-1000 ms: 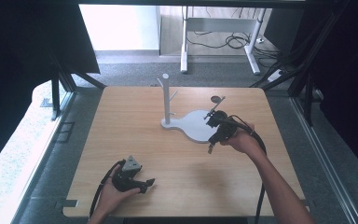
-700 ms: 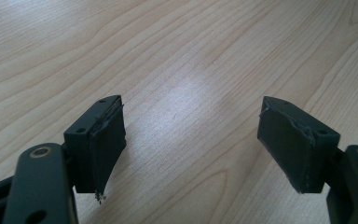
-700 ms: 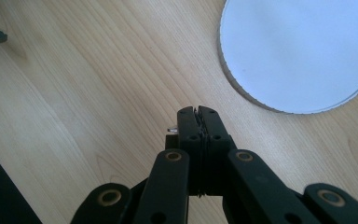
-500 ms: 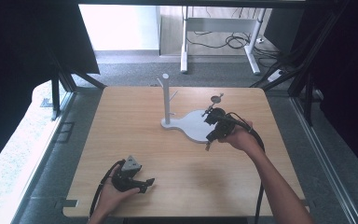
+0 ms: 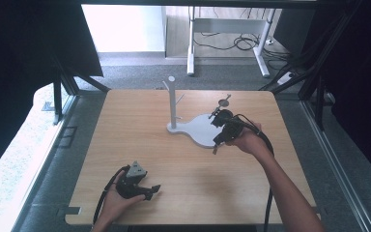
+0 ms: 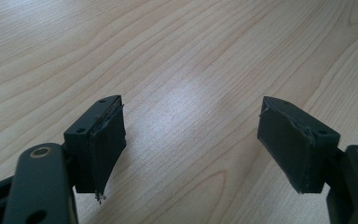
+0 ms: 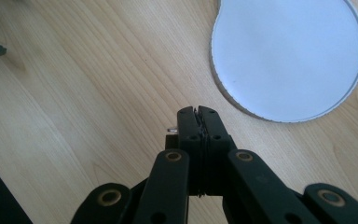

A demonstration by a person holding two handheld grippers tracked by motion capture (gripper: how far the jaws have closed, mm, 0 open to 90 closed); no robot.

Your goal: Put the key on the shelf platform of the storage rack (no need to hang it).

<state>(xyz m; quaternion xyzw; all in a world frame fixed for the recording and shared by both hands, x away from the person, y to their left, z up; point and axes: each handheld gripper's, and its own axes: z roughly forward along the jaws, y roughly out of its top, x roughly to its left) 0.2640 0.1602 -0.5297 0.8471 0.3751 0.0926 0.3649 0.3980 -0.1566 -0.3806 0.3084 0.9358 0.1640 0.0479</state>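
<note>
Over to the right side first: the right gripper (image 5: pixel 217 145) hangs above the tabletop (image 5: pixel 140 125), held in the person's right hand (image 5: pixel 245 140), with its cable looping round the back of the wrist. It sits right at the near edge of the white stand (image 5: pixel 200 131). From the right gripper view, the right gripper (image 7: pixel 197 114) has its fingers (image 7: pixel 186 123) clenched tight, pad against pad, tips over bare wood just beside the rim of the stand's round base (image 7: pixel 284 56). A tiny pale bit pokes out beside the left fingertip. It is too small to make out, and I can't tell whether it is pinched between the pads.

The stand itself sits right of centre, toward the far half of the tabletop. Its flat white base widens toward the right hand, and a slim upright post (image 5: pixel 172 104) with short pegs rises from the narrower left end. The post stands straight.

Down at the near left, the left gripper (image 5: pixel 152 189) lies low on the tabletop in the left hand (image 5: pixel 121 195), grey three-cornered plate on top, well apart from the stand. In the left gripper view, the left gripper (image 6: pixel 191 144) has its fingers (image 6: pixel 105 140) released, spread wide, with plain wood grain between them and nothing in the gap.
</note>
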